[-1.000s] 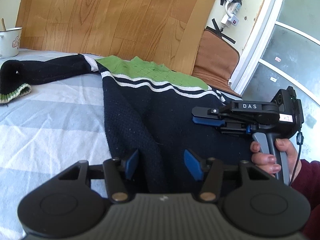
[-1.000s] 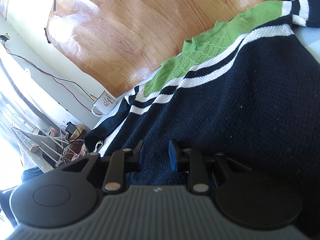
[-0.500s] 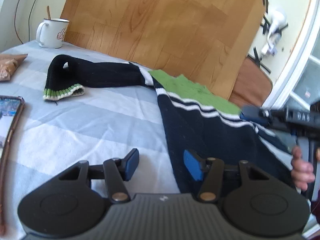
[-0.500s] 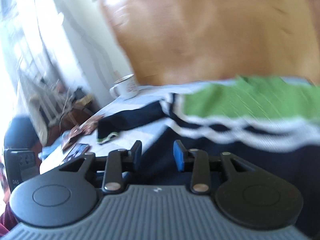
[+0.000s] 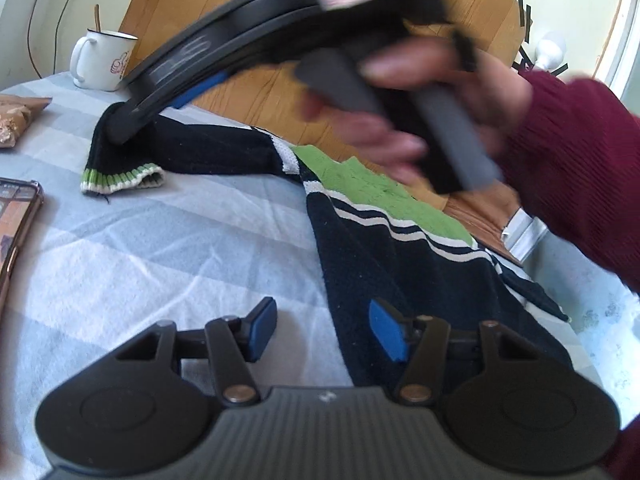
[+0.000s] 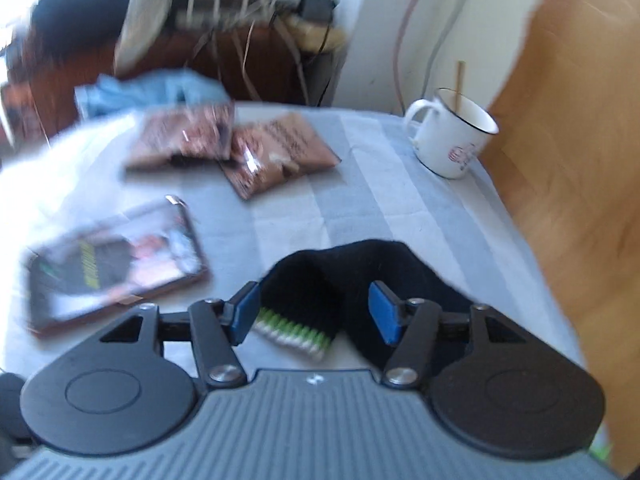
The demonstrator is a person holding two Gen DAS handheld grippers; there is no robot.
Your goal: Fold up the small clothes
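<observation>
**A:** Where does your sweater (image 5: 380,256) lie?

**B:** You have it spread on the blue-and-white striped cloth (image 5: 180,248), its dark body running toward the wooden board (image 5: 248,80) behind, with the green yoke and white stripes at the top. One sleeve (image 5: 208,152) stretches away to the left, and its green-and-white cuff (image 5: 120,178) is folded back on the cloth.

**A:** And your left gripper (image 5: 322,330)?

**B:** You hold it low over the sweater's near edge. Its blue pads stand apart, one over the bare cloth and one over the dark knit, and nothing is pinched between them.

**A:** Your right gripper (image 6: 316,312)?

**B:** Your hand (image 5: 420,108), in a dark red sleeve, carries it across the left camera's view, blurred, with its tip down by the sleeve's end. From its own camera you see the jaws opening, the cuff (image 6: 296,334) and the bend of the sleeve (image 6: 360,272) lying between the pads. The pads do not press on the knit.

**A:** What else lies around you?

**B:** A white enamel mug (image 6: 452,136) with a stick in it stands beside the board. A phone (image 6: 116,264) lies to the left of the cuff, and two brown packets (image 6: 240,152) lie further back.
</observation>
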